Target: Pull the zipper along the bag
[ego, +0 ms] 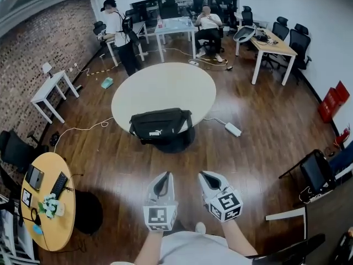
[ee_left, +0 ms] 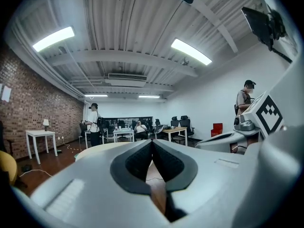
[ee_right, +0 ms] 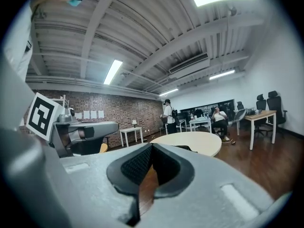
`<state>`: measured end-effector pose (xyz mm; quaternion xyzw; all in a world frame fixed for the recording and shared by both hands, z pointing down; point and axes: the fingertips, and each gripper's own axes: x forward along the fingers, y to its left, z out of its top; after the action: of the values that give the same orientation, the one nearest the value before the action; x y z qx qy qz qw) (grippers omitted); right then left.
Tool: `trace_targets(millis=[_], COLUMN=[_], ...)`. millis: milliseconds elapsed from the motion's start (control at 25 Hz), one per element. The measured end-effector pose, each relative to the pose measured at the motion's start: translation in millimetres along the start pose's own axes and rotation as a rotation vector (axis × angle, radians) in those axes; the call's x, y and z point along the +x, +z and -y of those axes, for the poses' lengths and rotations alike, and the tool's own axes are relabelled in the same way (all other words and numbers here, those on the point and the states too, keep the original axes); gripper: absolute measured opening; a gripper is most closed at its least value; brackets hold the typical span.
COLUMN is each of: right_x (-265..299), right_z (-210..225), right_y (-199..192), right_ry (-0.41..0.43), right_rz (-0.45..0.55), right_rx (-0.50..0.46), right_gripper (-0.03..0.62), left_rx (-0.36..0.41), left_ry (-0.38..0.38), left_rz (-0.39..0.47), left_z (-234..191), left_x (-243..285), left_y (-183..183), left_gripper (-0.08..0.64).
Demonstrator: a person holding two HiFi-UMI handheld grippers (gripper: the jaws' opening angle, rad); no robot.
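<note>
A black bag lies on the near edge of a round cream table; its zipper is too small to make out. Both grippers hang over the wooden floor, well short of the bag. My left gripper is shut with nothing between its jaws, tips touching in the left gripper view. My right gripper is likewise shut and empty, its pads meeting in the right gripper view. The table shows ahead in the right gripper view, with a sliver of the bag on it.
A round wooden table with a keyboard stands at the near left. A power strip and cables lie on the floor right of the bag's table. Two people are at desks at the far end, with chairs around.
</note>
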<state>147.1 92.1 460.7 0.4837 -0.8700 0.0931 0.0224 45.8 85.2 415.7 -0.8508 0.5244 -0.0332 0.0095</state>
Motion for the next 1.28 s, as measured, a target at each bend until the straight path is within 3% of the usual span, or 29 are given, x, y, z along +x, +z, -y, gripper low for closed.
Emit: trace_targets(millis=[360,640,920,1120,1280], right_x=[118,246,322,345,382], right_z=[86,144,186,247,288], right_y=[0,64,53,23,-9], right_ry=[-0.085,-0.135,-0.161,-0.117,0.014], right_rz=[-0.053,-0.019,-0.102,-0.239,-0.385], right_rx=[-0.012,-0.068,-0.088,-0.087,-0.121], right_gripper=[-0.011,-0.011,-0.011,-0.011,-0.011], left_rx=[-0.002,-0.012,-0.052,-0.06,-0.094], left_ry=[-0.098,-0.168,-0.203,-0.188,-0.117], left_rz=[-0.015,0.035,-0.034,-0.133,-0.242], left_z=[-52,-133,-175,-162,-149], left_x=[139,258,336,375,405], left_y=[-25,12,-23,-58,-93], left_gripper=[0.017,0.017,0.017,0.017,0.017])
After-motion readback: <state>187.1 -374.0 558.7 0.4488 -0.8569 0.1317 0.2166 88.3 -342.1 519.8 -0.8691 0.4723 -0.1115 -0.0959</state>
